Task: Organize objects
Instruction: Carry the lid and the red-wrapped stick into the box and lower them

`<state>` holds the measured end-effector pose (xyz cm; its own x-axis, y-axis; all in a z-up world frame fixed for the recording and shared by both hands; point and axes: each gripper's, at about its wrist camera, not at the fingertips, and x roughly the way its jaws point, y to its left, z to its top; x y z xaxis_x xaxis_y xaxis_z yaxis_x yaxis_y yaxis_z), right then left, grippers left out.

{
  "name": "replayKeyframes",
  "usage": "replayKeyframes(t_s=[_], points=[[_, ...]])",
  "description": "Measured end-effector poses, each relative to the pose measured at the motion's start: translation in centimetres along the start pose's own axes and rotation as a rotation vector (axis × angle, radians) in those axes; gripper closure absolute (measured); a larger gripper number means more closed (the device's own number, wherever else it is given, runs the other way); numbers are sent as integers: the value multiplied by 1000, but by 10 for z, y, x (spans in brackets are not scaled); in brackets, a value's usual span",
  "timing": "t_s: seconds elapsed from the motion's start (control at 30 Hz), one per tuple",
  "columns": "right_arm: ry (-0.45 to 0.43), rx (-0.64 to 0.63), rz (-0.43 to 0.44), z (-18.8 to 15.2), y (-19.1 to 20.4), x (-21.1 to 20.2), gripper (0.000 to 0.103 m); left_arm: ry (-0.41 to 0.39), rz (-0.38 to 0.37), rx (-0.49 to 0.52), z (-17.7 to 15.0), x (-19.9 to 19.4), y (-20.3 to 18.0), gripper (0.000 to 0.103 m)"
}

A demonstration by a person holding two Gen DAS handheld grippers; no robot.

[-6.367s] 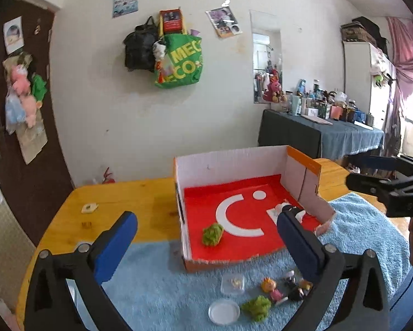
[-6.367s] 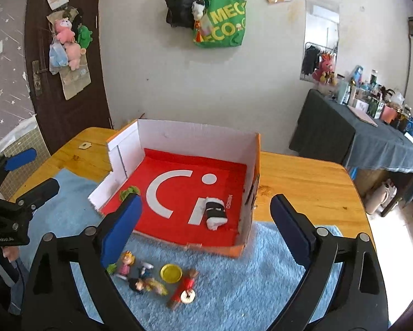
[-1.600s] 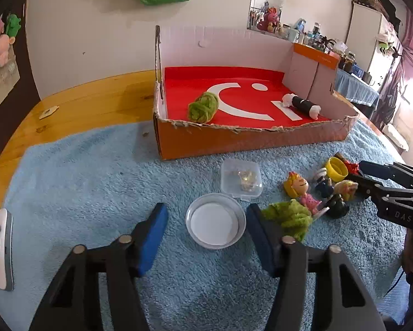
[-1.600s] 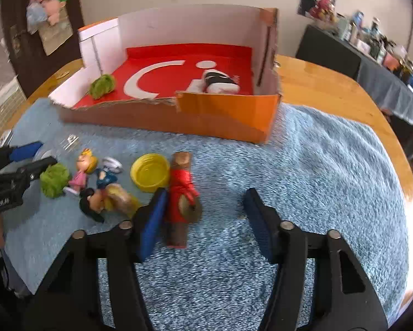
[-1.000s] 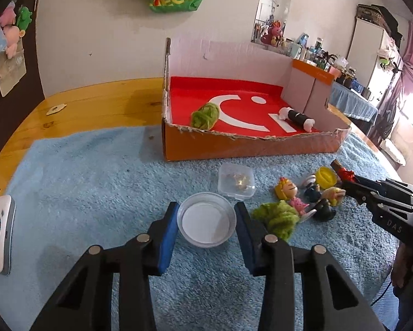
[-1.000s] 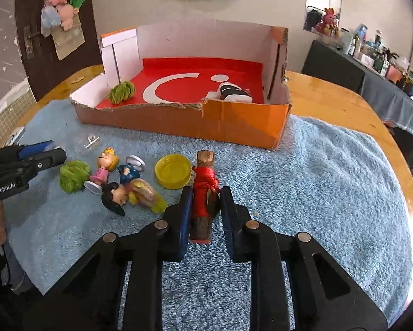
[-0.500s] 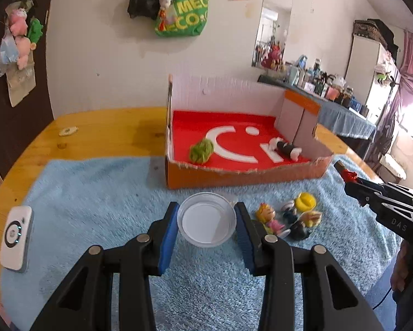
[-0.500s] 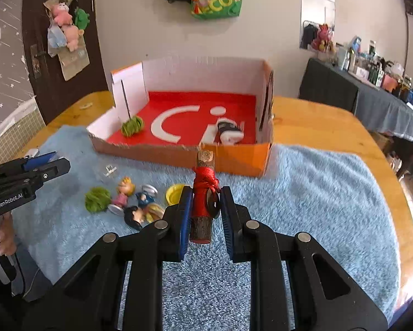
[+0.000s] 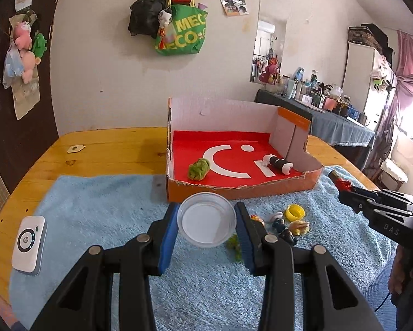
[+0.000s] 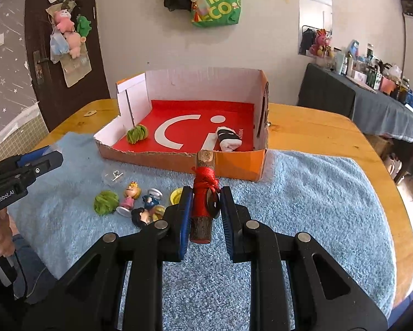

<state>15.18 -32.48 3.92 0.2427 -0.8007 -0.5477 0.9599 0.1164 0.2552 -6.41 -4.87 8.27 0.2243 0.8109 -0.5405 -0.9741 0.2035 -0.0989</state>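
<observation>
My left gripper (image 9: 208,222) is shut on a round clear dish with a white bottom (image 9: 206,220), held above the blue towel (image 9: 101,207). My right gripper (image 10: 205,202) is shut on a wooden stick wrapped in red cord (image 10: 203,190), also lifted off the towel. Ahead stands the open cardboard box with a red floor (image 9: 234,154), holding a green yarn ball (image 9: 198,168) and a black-and-white roll (image 9: 278,163). On the towel lie small figurines (image 10: 130,197), a yellow cap (image 9: 294,211), a second green yarn ball (image 10: 105,202) and a small clear case (image 10: 113,176).
A white device (image 9: 28,241) lies on the towel's left edge. The wooden table (image 9: 104,151) extends behind and left of the box. A dark-covered side table (image 9: 336,127) with bottles stands at the far right. Bags hang on the wall.
Both grippers have risen off the towel with their loads, the dish and the stick. The box now sits lower and farther in both views.
</observation>
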Motion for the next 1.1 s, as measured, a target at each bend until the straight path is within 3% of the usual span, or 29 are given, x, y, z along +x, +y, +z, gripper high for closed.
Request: replayKeyframes(t_s=[0.4,0.73,1.1], points=[[-2,-1,-2,4,-1,1,84,-3,-23,15,5,-1,-3,61],[-24,-30,13,42,0,6,84,-27,-57,36,35,5,-5,61],[75,-73,65,80,4,63,84,32,-119,125,73,50,-22,61]])
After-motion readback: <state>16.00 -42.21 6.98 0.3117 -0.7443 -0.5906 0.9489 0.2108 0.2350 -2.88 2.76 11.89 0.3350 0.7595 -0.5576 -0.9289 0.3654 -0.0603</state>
